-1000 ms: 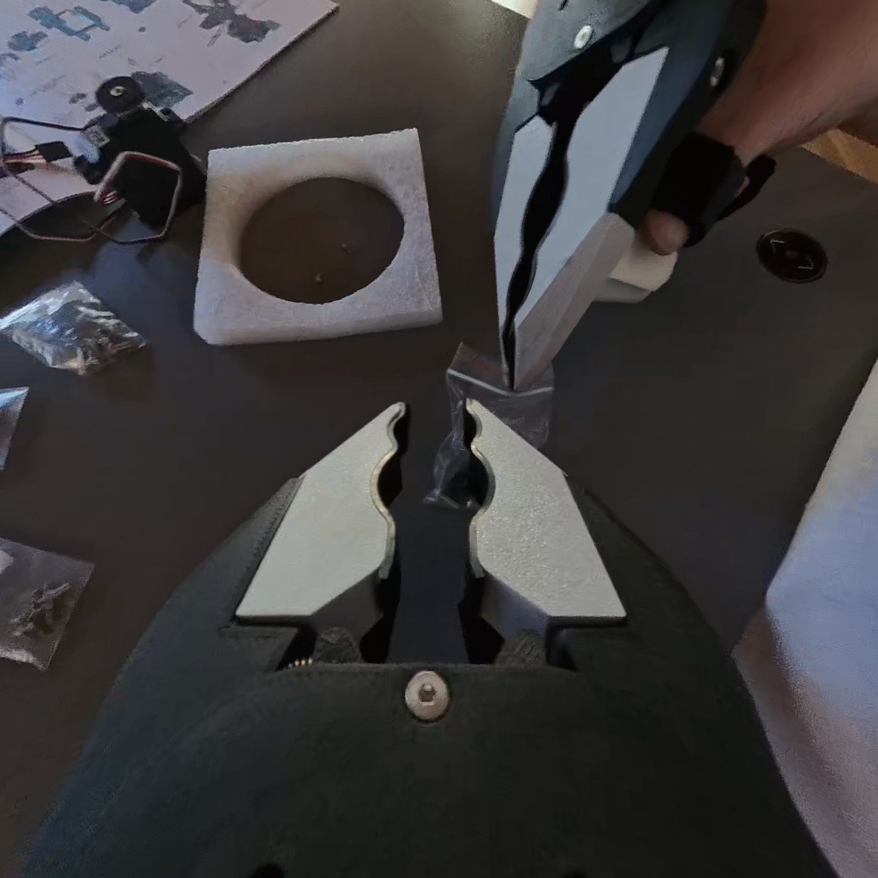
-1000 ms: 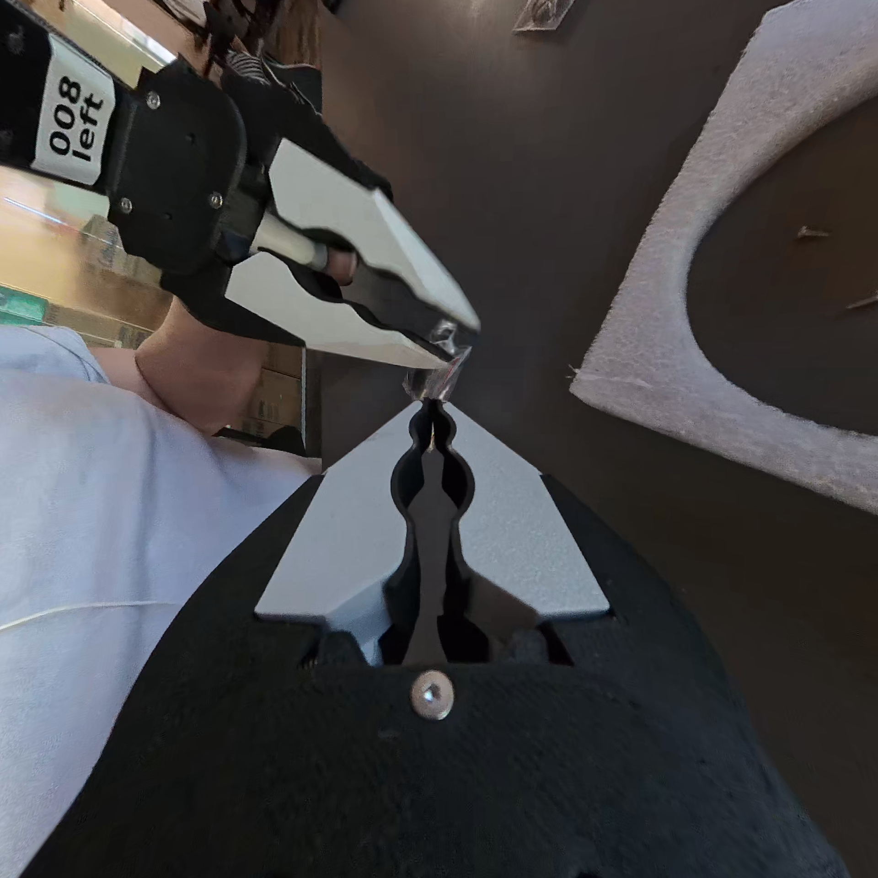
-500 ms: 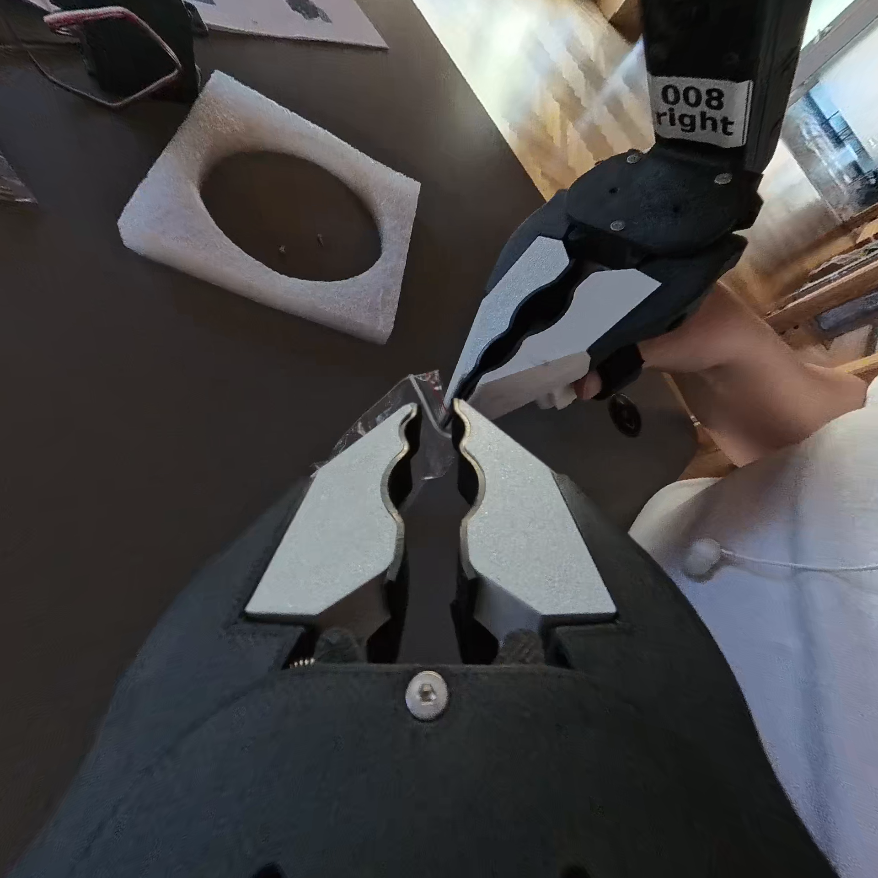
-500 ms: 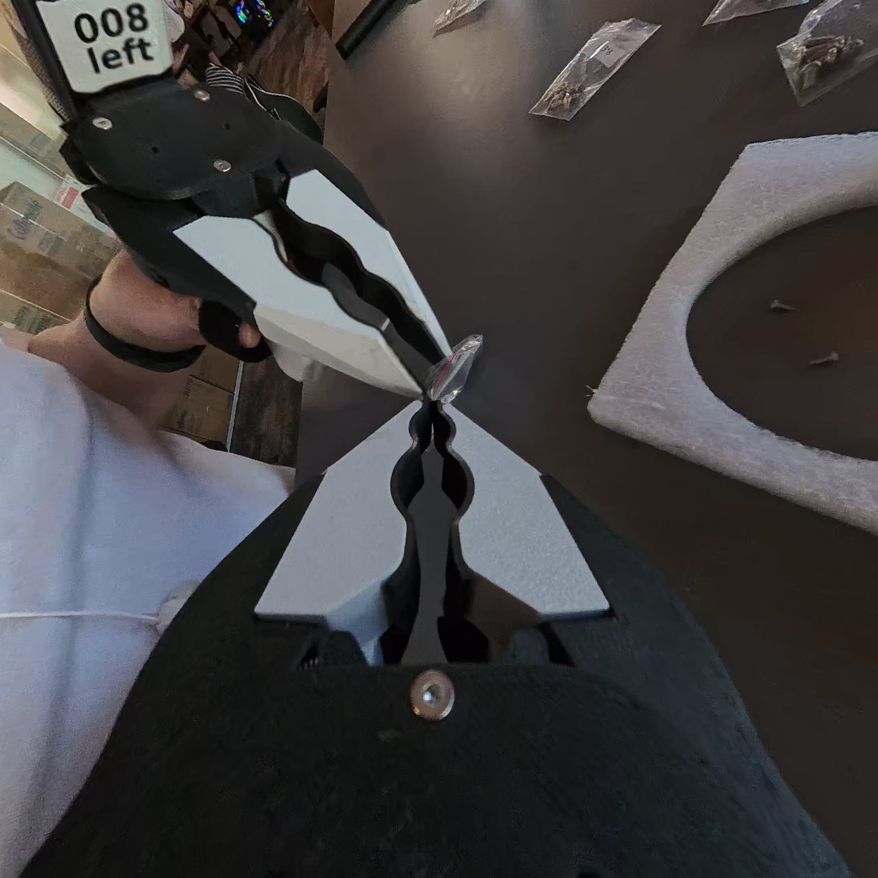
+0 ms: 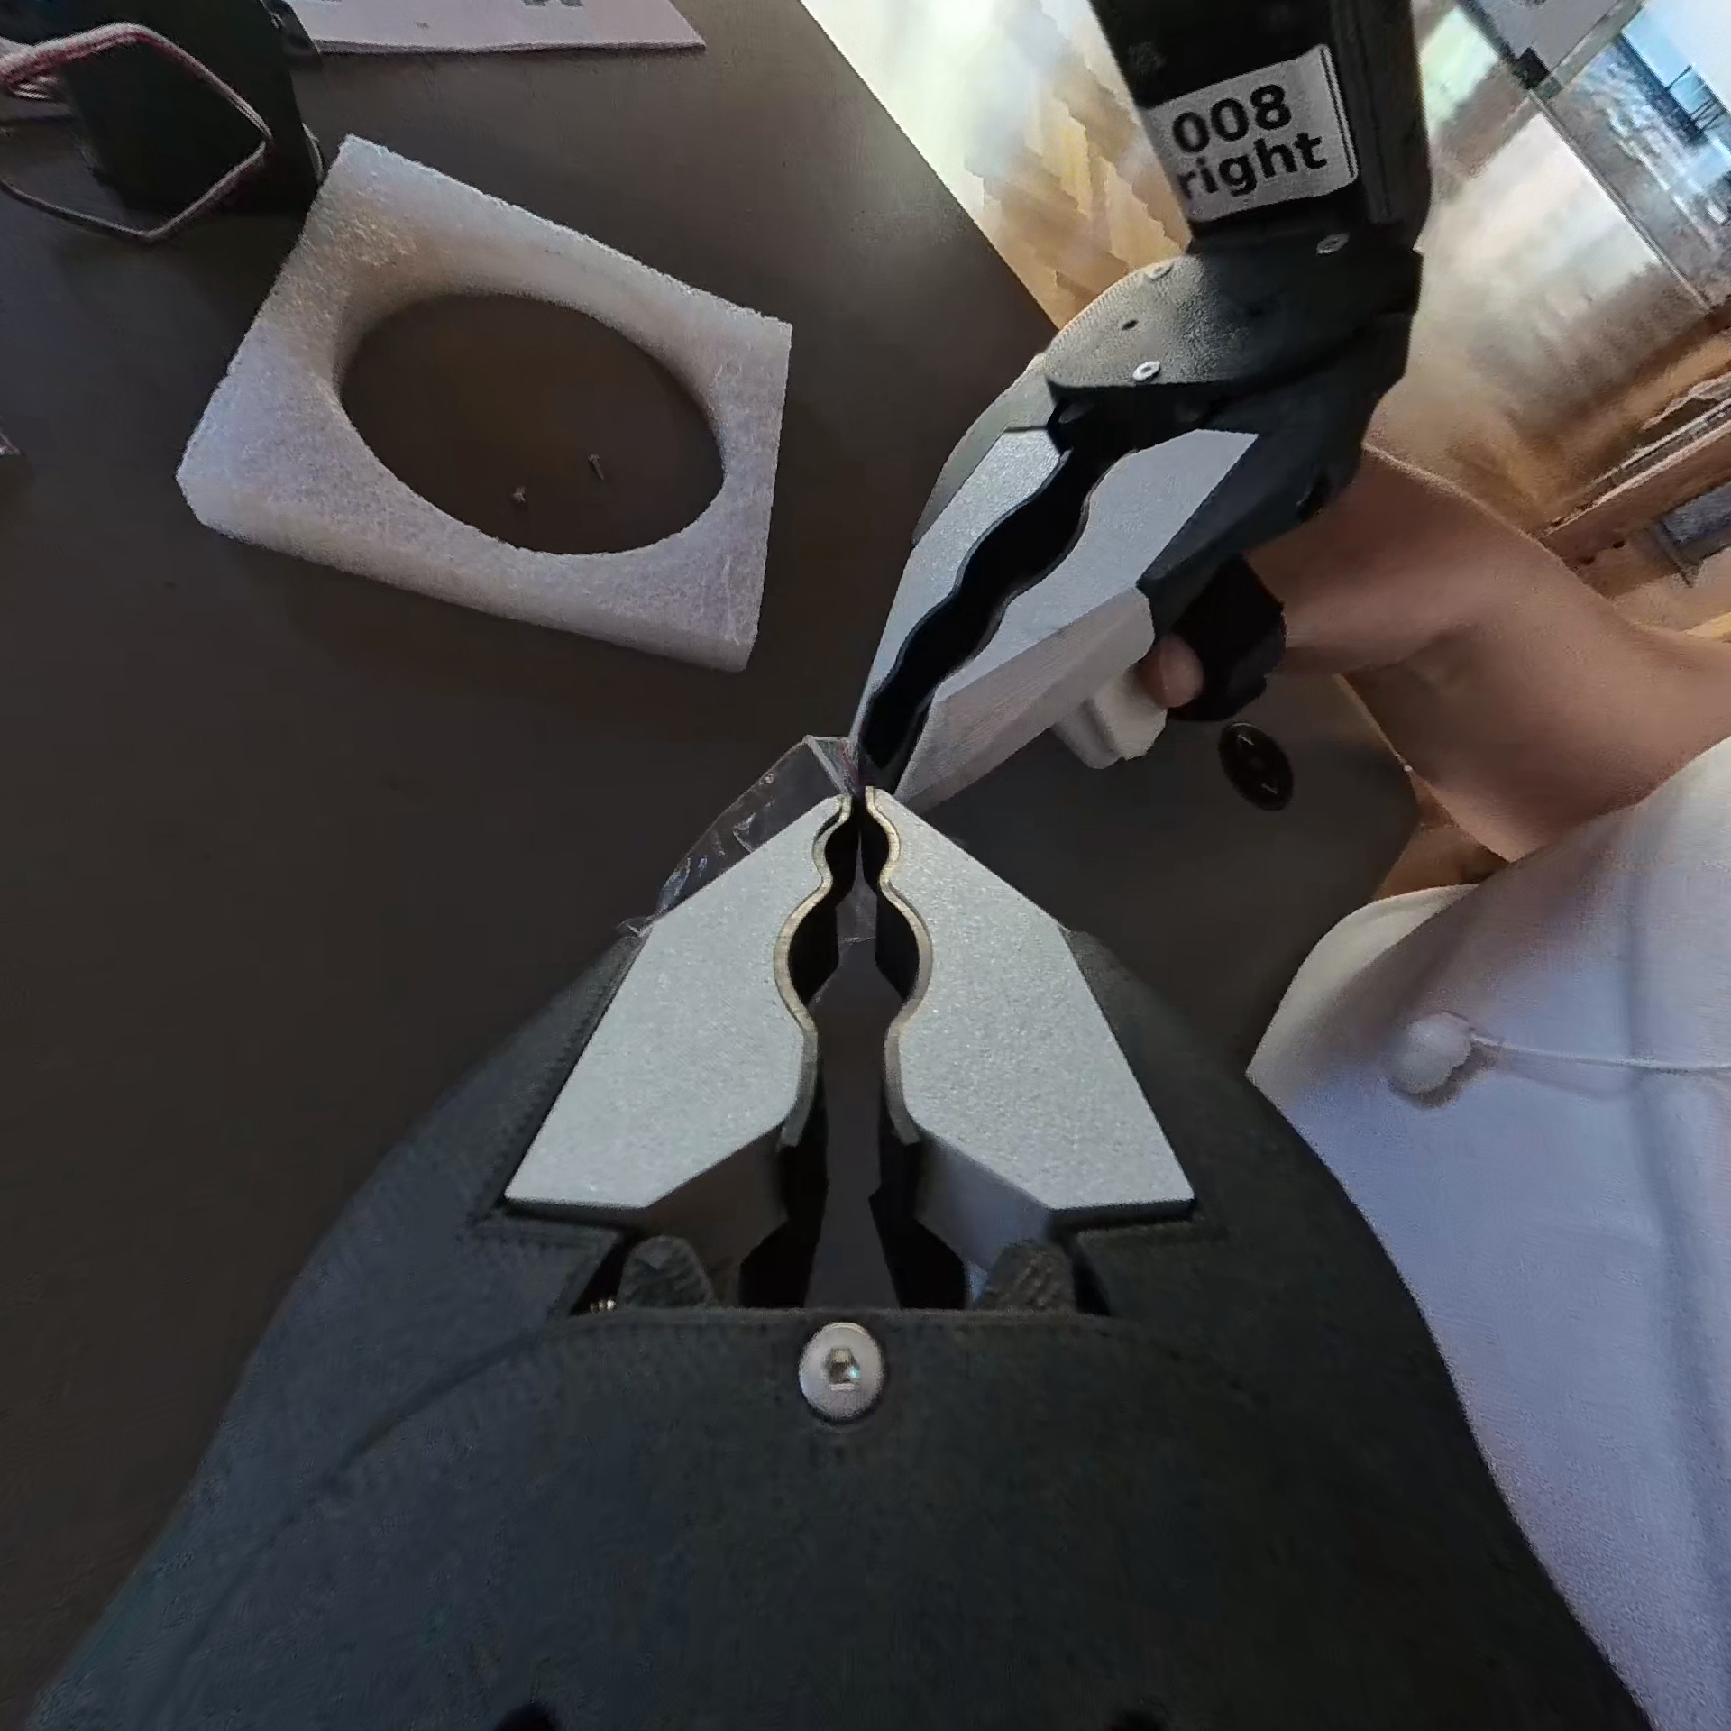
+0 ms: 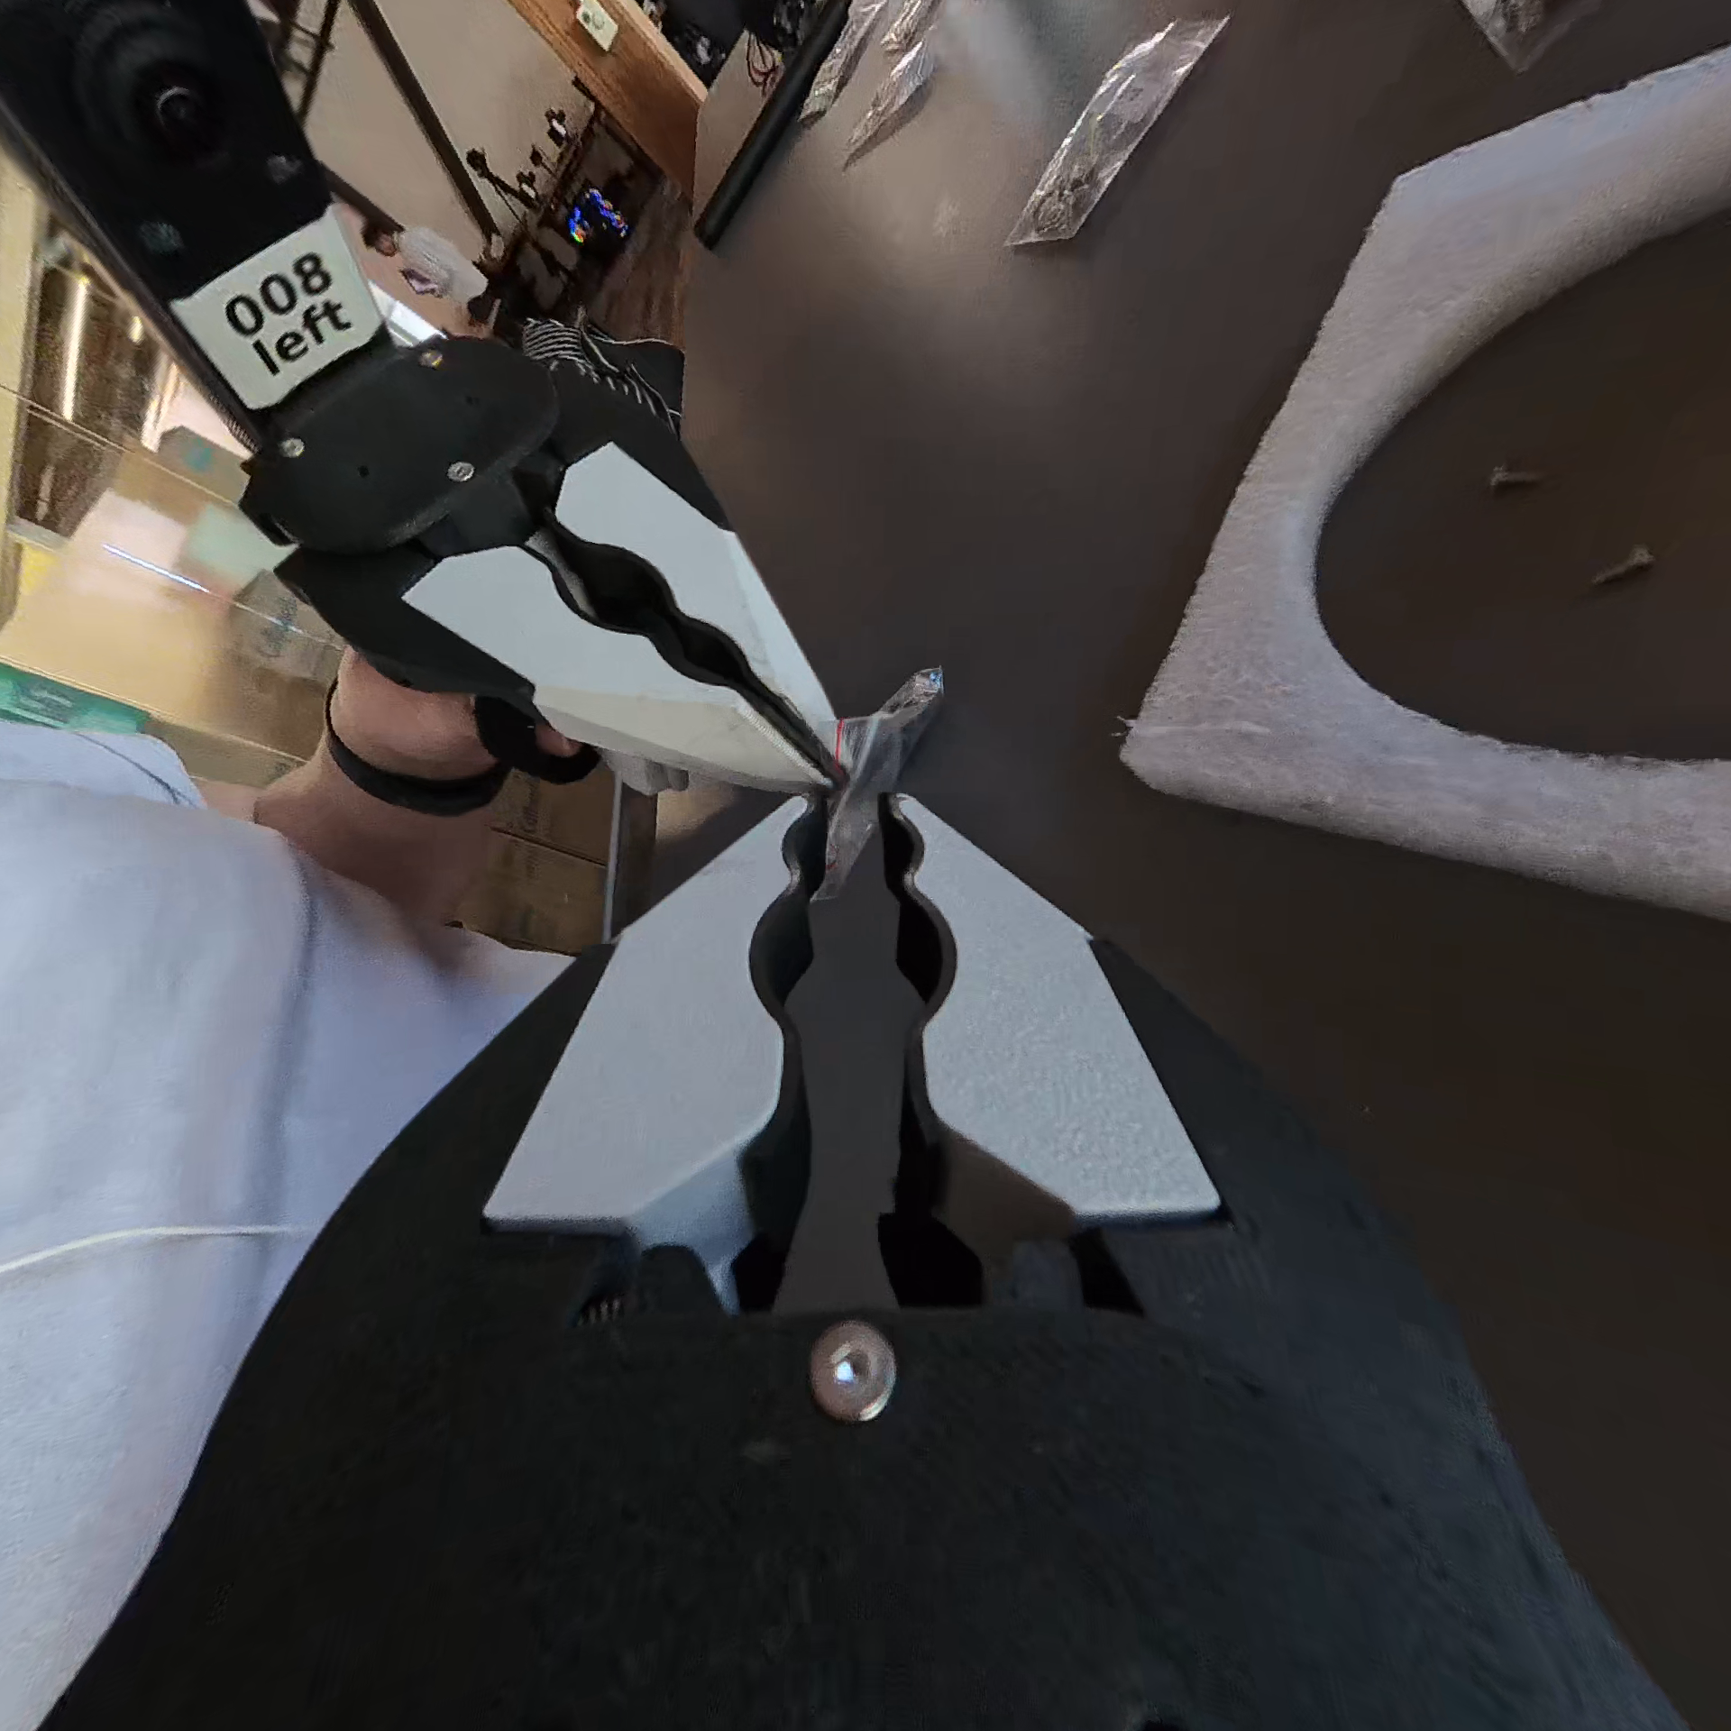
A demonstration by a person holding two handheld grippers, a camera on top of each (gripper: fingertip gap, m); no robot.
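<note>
Between the two gripper tips hangs a small clear bag [image 6: 876, 749]: left gripper [image 5: 857, 824] clamped on its edge, right gripper [image 6: 843, 806] slightly parted around it, above the dark surface [image 5: 281, 843]; firm pinches close to the seal probably suit it best.

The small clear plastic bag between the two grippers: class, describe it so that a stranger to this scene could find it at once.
Start at the dark table and the white foam square with its round cut-out. Nearer than the foam, the left gripper and right gripper meet tip to tip; the small clear bag hangs between them. Unlike the bags lying flat, it is held off the table.
</note>
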